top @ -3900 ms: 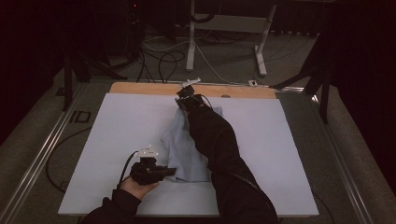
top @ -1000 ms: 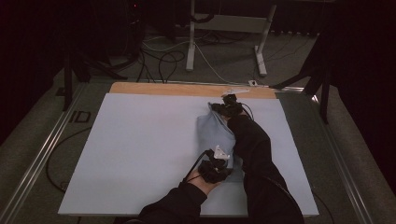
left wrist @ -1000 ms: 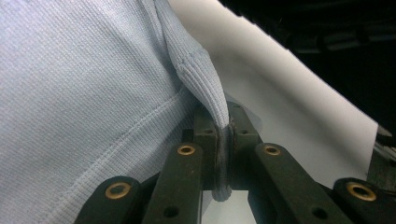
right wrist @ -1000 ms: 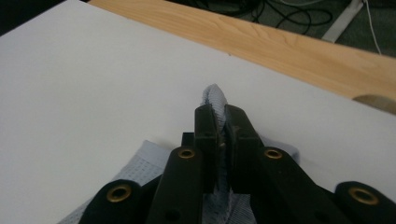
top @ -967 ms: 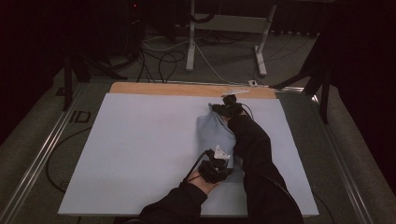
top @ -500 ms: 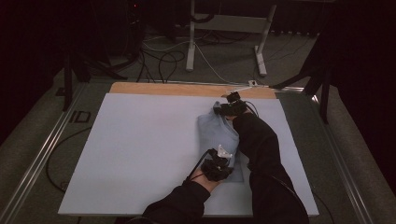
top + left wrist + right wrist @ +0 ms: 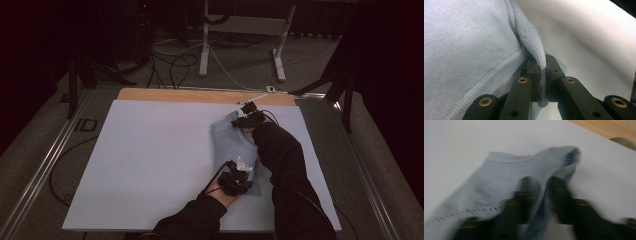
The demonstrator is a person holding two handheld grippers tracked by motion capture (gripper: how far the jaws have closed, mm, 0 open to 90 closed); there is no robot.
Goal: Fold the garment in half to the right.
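A light blue garment [image 7: 231, 145] lies in a long narrow heap on the right half of the white table top [image 7: 150, 160]. At its near end my left gripper [image 7: 243, 172] is shut on the ribbed hem; in the left gripper view the jaws [image 7: 543, 75] pinch that rib [image 7: 534, 45] tight. At the far end my right gripper [image 7: 237, 122] has just been closing. The right gripper view is blurred, with a fold of the mesh-patterned cloth [image 7: 506, 172] between the jaws [image 7: 541, 192], which press on it.
A bare wooden strip [image 7: 190, 95] runs along the table's far edge. A metal rail [image 7: 45, 165] borders the left side. Beyond the table stand frame legs [image 7: 204, 50] and cables on the dark floor. The table's left half is bare white.
Since the earliest frame both hands and the garment have shifted from the middle to the right, and the cloth is bunched narrower. Over the last second hardly anything has moved.
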